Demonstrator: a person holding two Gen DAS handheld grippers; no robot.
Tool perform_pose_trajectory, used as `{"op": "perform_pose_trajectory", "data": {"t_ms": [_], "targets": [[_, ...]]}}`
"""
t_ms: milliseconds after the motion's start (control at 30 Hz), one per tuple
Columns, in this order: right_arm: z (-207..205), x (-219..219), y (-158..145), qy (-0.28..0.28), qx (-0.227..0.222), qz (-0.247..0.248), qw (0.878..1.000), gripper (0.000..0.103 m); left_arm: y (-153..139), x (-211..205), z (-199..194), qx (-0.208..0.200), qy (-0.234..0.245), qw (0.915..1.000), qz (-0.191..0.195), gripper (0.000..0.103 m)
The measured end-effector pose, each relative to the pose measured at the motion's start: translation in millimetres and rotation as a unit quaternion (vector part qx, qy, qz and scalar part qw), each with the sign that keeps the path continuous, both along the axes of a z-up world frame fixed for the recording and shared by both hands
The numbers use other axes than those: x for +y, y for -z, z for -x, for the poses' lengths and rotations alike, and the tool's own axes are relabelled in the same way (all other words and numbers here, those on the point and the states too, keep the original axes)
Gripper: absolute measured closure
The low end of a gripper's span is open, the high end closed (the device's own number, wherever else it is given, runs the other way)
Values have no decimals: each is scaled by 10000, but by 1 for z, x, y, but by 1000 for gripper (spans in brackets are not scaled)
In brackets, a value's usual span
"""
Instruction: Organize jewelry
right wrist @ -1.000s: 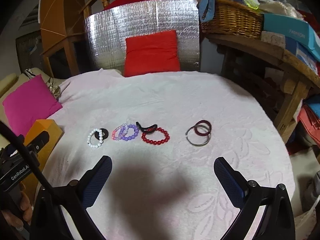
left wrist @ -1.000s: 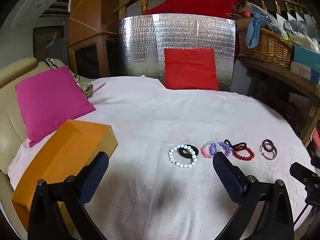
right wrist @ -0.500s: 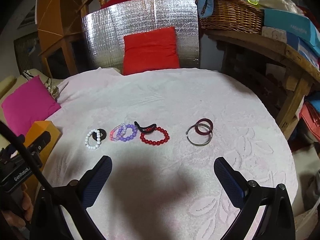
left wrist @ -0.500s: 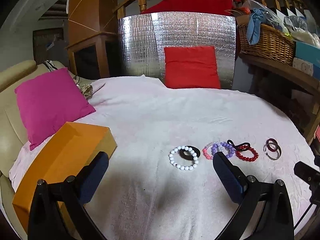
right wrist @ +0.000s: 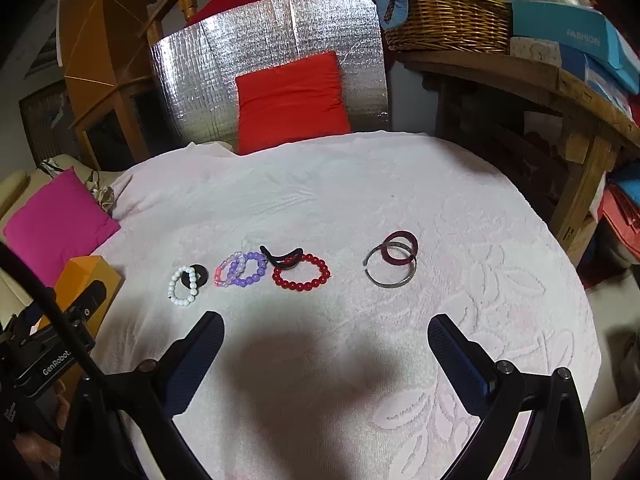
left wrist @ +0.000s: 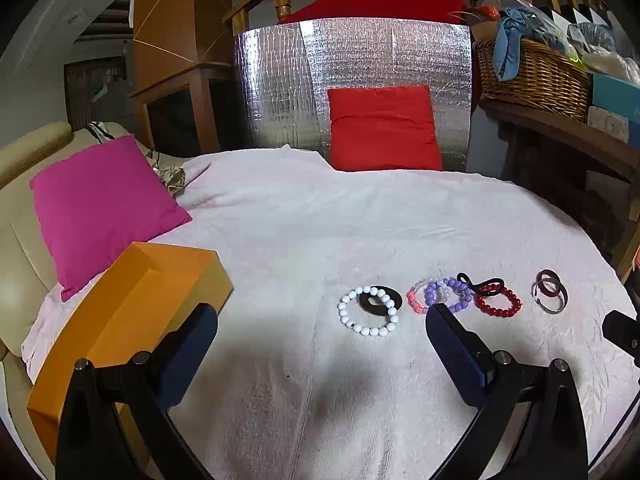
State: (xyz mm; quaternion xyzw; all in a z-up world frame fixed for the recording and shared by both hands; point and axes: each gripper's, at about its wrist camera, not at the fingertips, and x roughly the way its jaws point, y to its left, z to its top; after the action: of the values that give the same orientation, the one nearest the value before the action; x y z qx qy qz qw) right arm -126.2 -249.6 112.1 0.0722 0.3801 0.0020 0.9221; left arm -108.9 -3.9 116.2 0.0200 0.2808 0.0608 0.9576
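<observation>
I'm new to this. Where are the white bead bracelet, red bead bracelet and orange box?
White bead bracelet (left wrist: 369, 311), left wrist view: ring's lower beads.
Red bead bracelet (right wrist: 301, 271), right wrist view: bead loop.
Orange box (left wrist: 132, 312), left wrist view: lid top.

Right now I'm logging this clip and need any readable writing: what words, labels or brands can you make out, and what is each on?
"GenRobot." on the body of the left hand-held gripper, seen in the right wrist view.
"FASHION" on the teal box on the wooden shelf; faint but legible.
White box beside it: patterned, nothing I can read.
Orange box, bracelets and cushions: no writing visible.
</observation>
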Motion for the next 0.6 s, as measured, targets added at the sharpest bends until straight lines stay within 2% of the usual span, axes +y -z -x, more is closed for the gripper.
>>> {"op": "perform_pose_trajectory", "data": {"t_ms": [433, 533, 600], "targets": [[-1, -6, 2, 40, -77, -68, 9999, 0, 3, 0, -6, 102, 28, 9999, -10, 0], [-5, -15, 2, 76, -106, -101, 9999, 0, 7, 3, -13, 211, 109, 9997, 85, 0], [-11, -28, 2, 132, -100, -111, 9998, 0, 12, 9, -25, 432, 331, 9981, 294, 0]]}}
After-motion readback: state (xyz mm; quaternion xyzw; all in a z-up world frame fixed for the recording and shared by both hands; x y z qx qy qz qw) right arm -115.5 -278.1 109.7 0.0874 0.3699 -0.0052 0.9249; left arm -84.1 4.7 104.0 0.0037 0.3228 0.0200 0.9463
